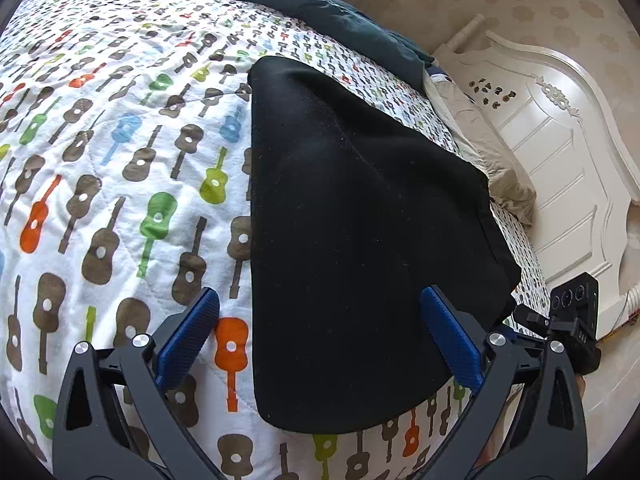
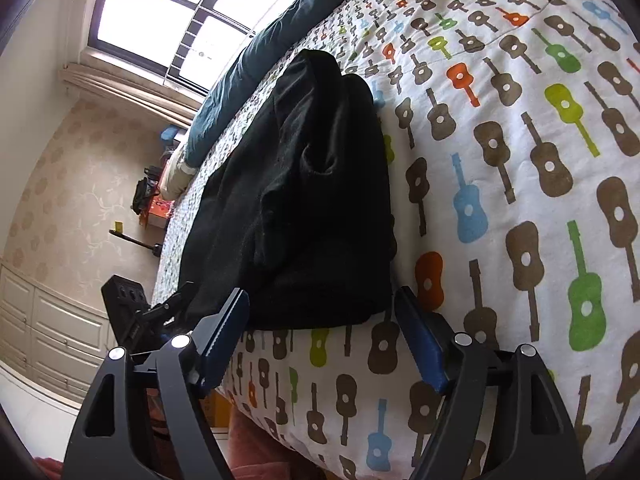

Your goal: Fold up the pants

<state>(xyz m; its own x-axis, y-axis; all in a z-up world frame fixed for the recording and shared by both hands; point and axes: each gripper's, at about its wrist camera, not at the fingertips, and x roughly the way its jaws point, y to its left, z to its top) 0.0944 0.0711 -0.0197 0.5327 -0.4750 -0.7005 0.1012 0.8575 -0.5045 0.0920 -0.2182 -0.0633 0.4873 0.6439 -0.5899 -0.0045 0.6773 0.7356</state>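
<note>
The black pants (image 1: 360, 220) lie folded into a compact block on the guitar-print bedspread (image 1: 120, 160), close to the bed's near edge. My left gripper (image 1: 320, 296) is open, its blue pads (image 1: 188, 340) standing wide apart over the near end of the pants without pressing the cloth. In the right wrist view the pants (image 2: 312, 200) run away from me along the bed's edge. My right gripper (image 2: 322, 296) is also open; the pants' near end lies between its fingers (image 2: 420, 340), which do not pinch it.
A dark teal duvet (image 1: 320, 4) is bunched at the far end of the bed. A beige cloth (image 1: 492, 168) and a white carved bed board (image 1: 560, 160) are at the right. A window (image 2: 168, 12), white cabinets (image 2: 52, 320) and floor clutter (image 2: 152, 200) lie left of the bed.
</note>
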